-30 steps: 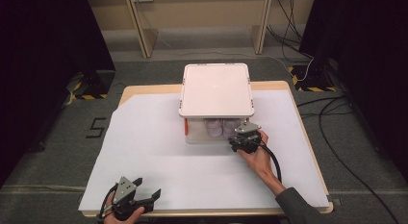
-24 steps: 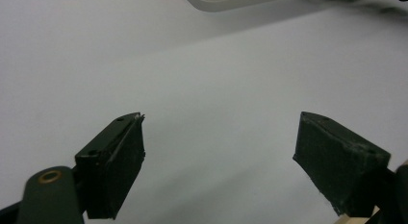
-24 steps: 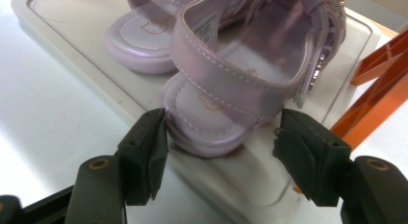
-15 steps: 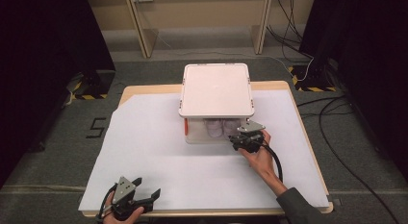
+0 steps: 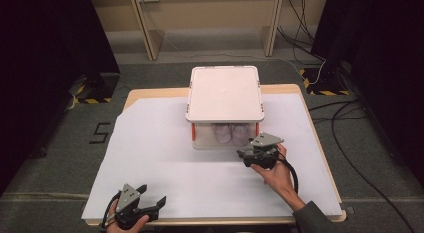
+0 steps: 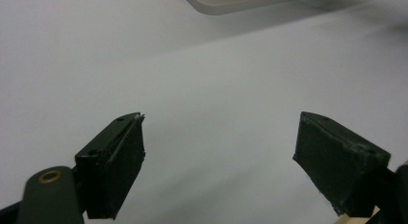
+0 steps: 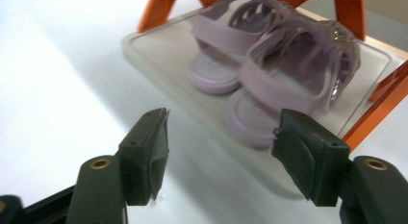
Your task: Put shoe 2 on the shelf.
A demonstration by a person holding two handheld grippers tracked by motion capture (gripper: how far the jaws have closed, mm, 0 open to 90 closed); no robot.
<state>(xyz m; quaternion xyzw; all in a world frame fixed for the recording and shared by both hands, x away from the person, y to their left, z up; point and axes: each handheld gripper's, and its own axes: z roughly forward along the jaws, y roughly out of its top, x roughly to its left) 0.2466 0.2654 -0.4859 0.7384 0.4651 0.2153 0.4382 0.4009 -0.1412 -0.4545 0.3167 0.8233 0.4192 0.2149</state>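
Note:
A pair of lilac sandals [image 5: 231,133] [image 7: 269,75] lies on the clear lower tray [image 7: 159,46] of a small white rack [image 5: 225,93] with orange legs [image 7: 159,7]. My right gripper [image 5: 245,155] [image 7: 222,118] is held just in front of the rack's near right corner and points at the sandals. It is open, its jaws have just been opening a little, and nothing is between them. My left gripper [image 5: 152,193] [image 6: 221,116] rests open at the table's near left edge over bare white paper.
White paper [image 5: 165,143] covers the wooden table [image 5: 300,88]. The rack stands at the back middle; its tray corner [image 6: 231,3] shows far off in the left gripper view. Dark curtains and cables [image 5: 350,158] flank the table.
My right gripper has drawn back from the rack's front toward the person and lifted slightly. The left gripper has stayed where it was.

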